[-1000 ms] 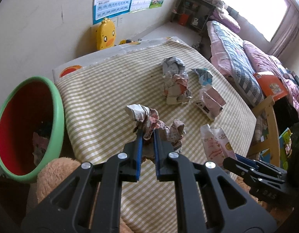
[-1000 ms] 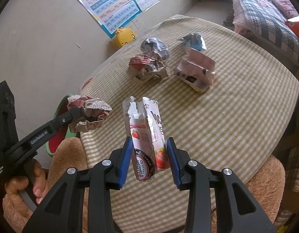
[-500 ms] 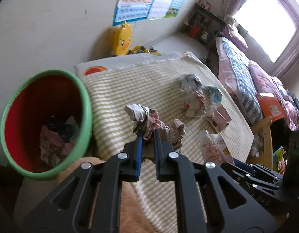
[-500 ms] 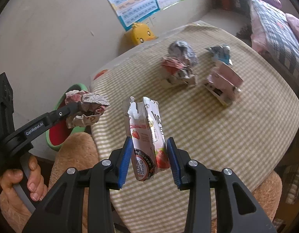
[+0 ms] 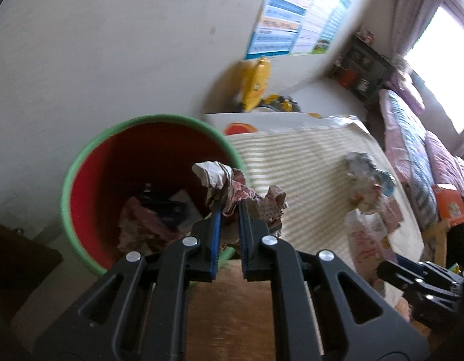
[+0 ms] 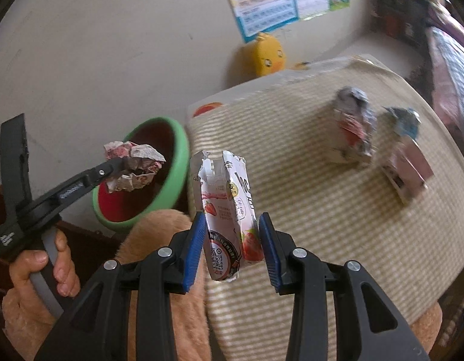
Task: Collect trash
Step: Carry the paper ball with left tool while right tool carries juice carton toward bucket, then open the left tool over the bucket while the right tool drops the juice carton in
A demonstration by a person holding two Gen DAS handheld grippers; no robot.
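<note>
Left, the left hand-held gripper is clamped on a crumpled paper wad, held over the near rim of the round bin, green outside and red within, standing just beside the counter edge with its mouth open and trash at the bottom. Right, the right hand-held gripper is clamped on a torn, flattened strawberry carton, upright above the counter's checked cloth near that edge; more crumpled paper and a second carton lie well apart toward the far side.
</note>
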